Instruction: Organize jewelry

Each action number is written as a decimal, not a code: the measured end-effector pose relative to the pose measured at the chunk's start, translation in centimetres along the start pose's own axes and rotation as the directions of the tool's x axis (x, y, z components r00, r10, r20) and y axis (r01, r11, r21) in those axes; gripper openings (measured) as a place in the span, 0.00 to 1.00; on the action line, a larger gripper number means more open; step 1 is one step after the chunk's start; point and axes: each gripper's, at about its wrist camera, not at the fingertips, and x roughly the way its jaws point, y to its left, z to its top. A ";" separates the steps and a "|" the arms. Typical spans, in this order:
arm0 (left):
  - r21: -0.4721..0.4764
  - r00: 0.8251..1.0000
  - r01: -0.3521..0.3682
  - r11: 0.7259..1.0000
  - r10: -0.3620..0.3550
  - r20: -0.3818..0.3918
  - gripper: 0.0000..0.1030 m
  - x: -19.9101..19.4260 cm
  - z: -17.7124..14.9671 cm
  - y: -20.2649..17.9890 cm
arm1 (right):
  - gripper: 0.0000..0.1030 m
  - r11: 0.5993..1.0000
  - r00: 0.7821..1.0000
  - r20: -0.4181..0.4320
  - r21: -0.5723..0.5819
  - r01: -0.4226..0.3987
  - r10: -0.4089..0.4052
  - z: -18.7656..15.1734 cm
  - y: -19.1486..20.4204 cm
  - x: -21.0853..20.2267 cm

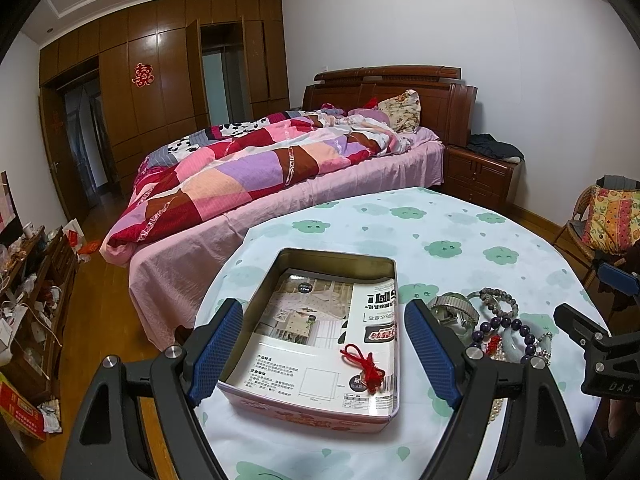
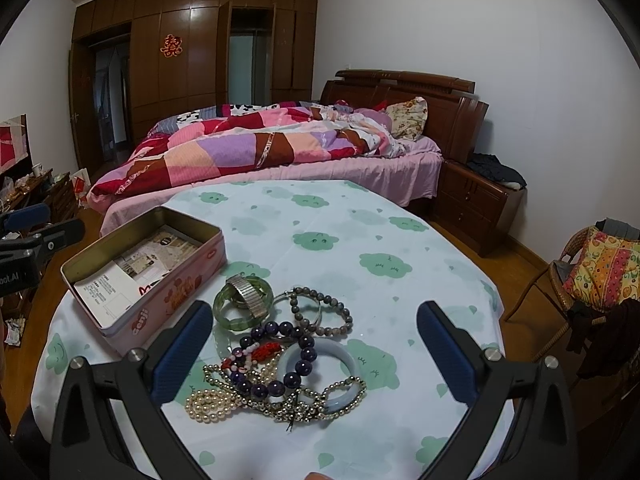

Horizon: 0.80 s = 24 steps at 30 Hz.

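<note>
Both claws wide, empty: left claw (image 1: 324, 350) over rectangular metal tin (image 1: 256, 308) with red knotted cord (image 1: 366, 364); right claw (image 2: 316, 354) over beaded bracelets (image 2: 280, 364) at tin's 3 o'clock.

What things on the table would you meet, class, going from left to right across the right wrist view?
Pink tin → green bangle → grey bead bracelet → bare tablecloth. The tangled purple beads, pearls and pale bangle overlap too much to place in order.
</note>
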 end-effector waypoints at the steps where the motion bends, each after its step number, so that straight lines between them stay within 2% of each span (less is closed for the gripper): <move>1: 0.000 1.000 -0.002 1.000 0.002 0.000 0.81 0.0 0.0 0.0 | 1.00 1.000 1.000 0.000 0.001 0.000 0.000 0.0 0.0 0.0; 14: -0.001 1.000 0.008 1.000 -0.008 -0.011 0.81 -0.1 -0.5 0.6 | 1.00 1.000 1.000 -0.004 0.003 0.000 0.000 1.2 -0.4 0.2; 21: -0.012 0.998 0.029 1.000 -0.030 -0.049 0.81 1.2 -1.0 0.0 | 1.00 1.000 1.000 -0.027 0.015 0.010 -0.009 -2.2 -1.3 1.8; 24: 0.003 0.997 0.045 0.999 -0.045 -0.058 0.81 1.7 -1.3 -0.7 | 1.00 0.999 0.999 -0.044 0.036 0.013 -0.011 -2.6 -2.3 2.6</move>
